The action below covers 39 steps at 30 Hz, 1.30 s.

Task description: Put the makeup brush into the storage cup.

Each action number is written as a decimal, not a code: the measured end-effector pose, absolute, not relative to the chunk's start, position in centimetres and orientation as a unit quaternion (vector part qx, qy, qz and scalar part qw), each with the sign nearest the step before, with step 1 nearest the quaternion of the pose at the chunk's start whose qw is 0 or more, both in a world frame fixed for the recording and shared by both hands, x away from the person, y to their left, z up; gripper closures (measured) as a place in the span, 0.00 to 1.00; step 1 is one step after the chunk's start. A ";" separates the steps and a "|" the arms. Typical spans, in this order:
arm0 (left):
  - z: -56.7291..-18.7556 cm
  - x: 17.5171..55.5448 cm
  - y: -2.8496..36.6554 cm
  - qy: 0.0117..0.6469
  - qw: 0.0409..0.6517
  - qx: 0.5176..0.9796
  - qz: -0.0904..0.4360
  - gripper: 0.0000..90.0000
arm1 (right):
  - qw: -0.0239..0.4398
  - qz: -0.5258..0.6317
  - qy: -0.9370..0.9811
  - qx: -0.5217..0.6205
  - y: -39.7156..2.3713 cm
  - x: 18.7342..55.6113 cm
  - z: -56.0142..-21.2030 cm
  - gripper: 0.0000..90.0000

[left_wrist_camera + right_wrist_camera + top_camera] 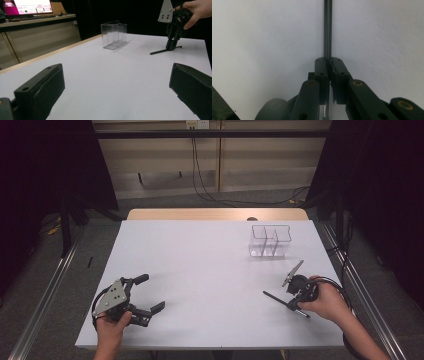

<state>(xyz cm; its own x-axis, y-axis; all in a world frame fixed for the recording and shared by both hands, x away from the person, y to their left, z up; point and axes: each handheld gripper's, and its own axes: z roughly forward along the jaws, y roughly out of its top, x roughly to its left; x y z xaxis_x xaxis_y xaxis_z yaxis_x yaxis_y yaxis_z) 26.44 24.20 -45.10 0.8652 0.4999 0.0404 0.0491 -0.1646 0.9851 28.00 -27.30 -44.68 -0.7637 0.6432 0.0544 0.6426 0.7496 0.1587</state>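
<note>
The right claw [295, 301] stood near the right edge of the white tabletop [210, 270], pointed down at the surface and held in the person's right hand [327, 300]. Its jaws were clenched on a thin dark rod [275, 299], which lay flat on the tabletop. In the right gripper view the two pads met around the rod [327, 30], and the shaft ran straight away from the claw [328, 72] across the white surface. In the left gripper view the same rod [160, 51] was seen lying on the tabletop beneath the right claw [172, 46], its free end pointing toward the middle of the tabletop.

The left claw [150, 295] rested near the front left corner of the tabletop, held in the left hand [112, 325]. It was released: its jaws stood wide apart with nothing between them, as the left gripper view confirmed.

A clear plastic organiser [270, 241] with several compartments stood upright on the far right part of the tabletop, well apart from both claws and from the rod. Its compartments appeared empty.
</note>
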 end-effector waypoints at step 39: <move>-45.2 26.6 24.4 0.192 0.619 0.741 0.177 0.00 | 0.013 0.160 0.931 0.327 -24.4 29.5 -41.9 0.94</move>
